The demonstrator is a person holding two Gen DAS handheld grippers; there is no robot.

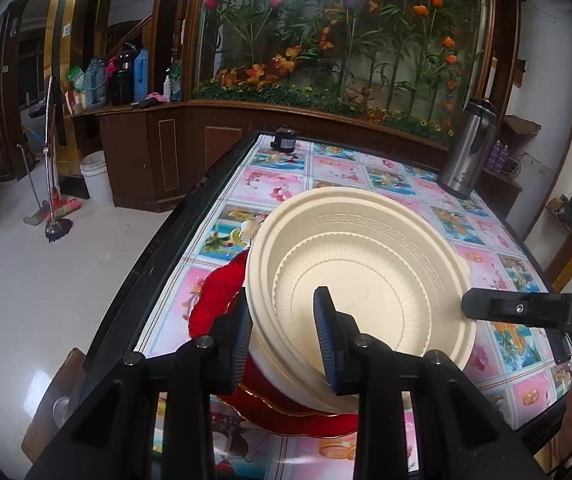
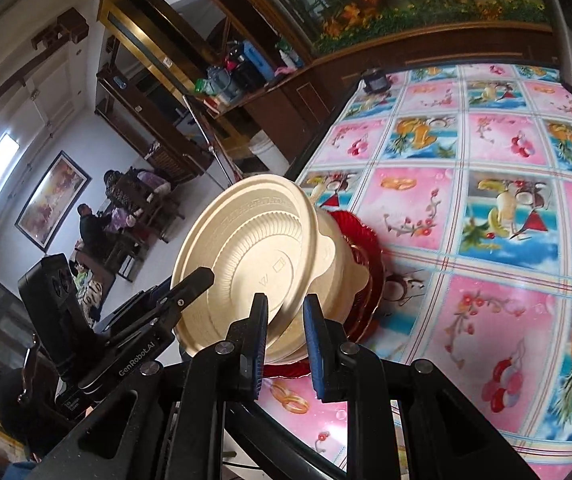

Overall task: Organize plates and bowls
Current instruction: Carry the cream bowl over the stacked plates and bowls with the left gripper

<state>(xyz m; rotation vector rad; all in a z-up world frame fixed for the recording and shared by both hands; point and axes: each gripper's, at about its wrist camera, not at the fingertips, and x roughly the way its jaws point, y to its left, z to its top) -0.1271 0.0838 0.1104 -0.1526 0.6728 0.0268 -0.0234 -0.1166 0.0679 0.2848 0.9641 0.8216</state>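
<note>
Both the left gripper (image 1: 282,340) and right gripper (image 2: 284,344) pinch opposite rims of the cream ribbed plastic bowl stack (image 1: 362,280) above the red glass plate (image 1: 214,304); uneven pull could slip it.

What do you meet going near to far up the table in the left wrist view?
Left tongs gripping the rim of the cream bowl stack, with the red plate under it → steel thermos at the far right → small black device at the far edge.
</note>
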